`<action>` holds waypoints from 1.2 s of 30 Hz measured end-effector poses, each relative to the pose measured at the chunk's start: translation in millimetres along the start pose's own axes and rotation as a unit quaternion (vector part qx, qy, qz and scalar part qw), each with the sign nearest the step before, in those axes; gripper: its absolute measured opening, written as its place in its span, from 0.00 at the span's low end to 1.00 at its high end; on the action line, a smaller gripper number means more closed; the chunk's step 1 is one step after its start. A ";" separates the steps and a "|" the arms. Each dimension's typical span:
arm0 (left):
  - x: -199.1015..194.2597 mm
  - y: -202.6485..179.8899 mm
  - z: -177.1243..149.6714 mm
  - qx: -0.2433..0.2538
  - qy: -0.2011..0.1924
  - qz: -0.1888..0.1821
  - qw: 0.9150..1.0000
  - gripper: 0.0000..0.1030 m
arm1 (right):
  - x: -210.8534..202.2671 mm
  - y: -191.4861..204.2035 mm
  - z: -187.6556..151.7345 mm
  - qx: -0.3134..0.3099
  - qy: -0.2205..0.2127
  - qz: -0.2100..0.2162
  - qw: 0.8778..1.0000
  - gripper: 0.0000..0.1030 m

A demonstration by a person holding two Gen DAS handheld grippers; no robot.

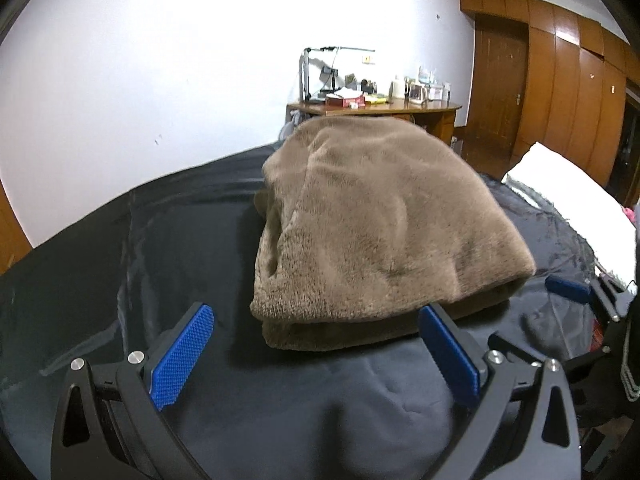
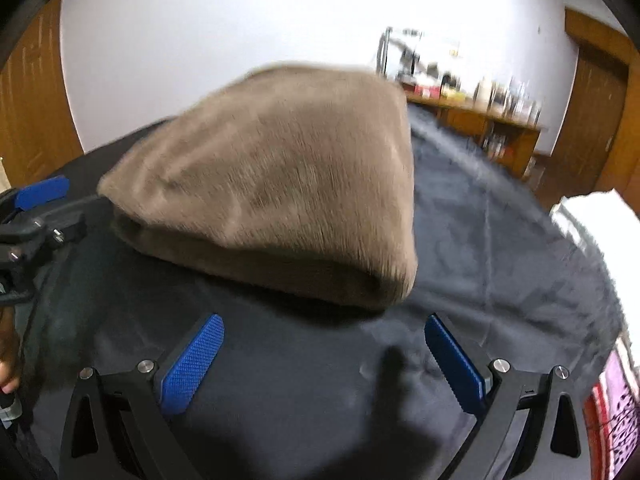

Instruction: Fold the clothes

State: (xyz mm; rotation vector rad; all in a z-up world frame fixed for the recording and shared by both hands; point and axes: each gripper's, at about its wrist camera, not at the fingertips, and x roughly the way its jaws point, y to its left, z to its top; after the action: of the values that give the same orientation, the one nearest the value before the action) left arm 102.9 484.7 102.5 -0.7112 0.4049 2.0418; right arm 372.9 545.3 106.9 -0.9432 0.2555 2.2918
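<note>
Dark bed sheet (image 1: pixel 192 240) holds folded brown fleece garment (image 1: pixel 380 216), left claw (image 1: pixel 316 352) and right claw (image 2: pixel 324 360) both spread apart, empty

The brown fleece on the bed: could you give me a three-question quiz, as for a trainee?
1. True or false: the left gripper is clamped on the brown fleece garment.
2. The garment lies on: A) the wooden desk B) the dark sheet C) the white pillow
3. Fill in: the right gripper is ____.

Key: 1 false, it is open and clear of it; 2 B; 3 open.
</note>
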 end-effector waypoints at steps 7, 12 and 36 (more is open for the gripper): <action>-17.7 1.6 2.6 -0.014 -0.020 0.006 1.000 1.00 | -45.7 13.4 12.2 0.003 -0.113 -0.041 0.993 0.99; -11.0 1.6 2.0 -0.013 -0.015 0.008 1.000 1.00 | -39.9 16.9 18.6 0.002 -0.120 -0.046 0.992 0.99; -4.6 -8.8 -5.5 0.015 -0.030 0.021 0.999 1.00 | -18.3 6.7 8.3 0.016 -0.079 -0.031 0.996 0.99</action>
State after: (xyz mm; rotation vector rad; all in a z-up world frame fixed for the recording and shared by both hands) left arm 114.2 483.5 101.1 -0.6272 0.4172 2.0865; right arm 373.9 534.5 125.2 -0.7381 0.1921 2.2831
